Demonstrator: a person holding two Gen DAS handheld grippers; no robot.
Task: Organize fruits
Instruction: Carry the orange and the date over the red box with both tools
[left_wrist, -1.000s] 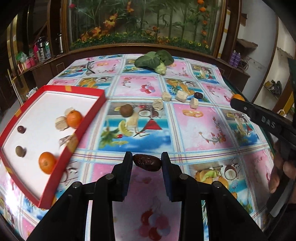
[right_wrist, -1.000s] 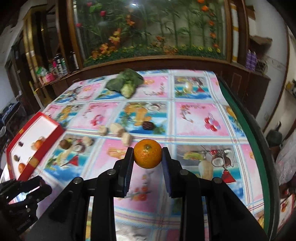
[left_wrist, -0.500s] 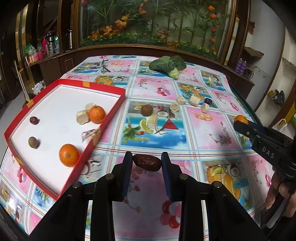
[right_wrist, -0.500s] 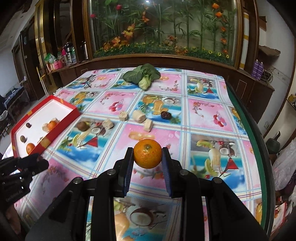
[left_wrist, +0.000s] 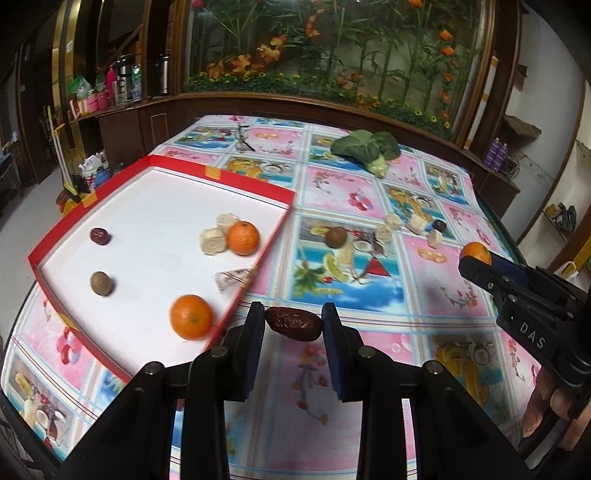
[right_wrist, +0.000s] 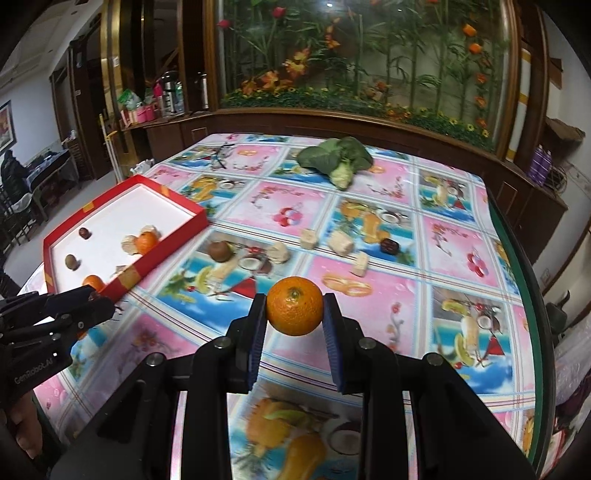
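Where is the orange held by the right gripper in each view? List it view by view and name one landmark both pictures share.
Left wrist view: the held orange is at the right edge, half hidden behind the tip of the right gripper.
Right wrist view: the held orange is centre frame, clamped between the blue pads.
Shared landmark: the red tray, on the left side of the table in both.

Glossy printed tablecloth (left_wrist: 369, 192), wrinkled dark date (left_wrist: 293, 324), dimpled shiny orange (right_wrist: 294, 305), matt cardboard tray (left_wrist: 236, 177).
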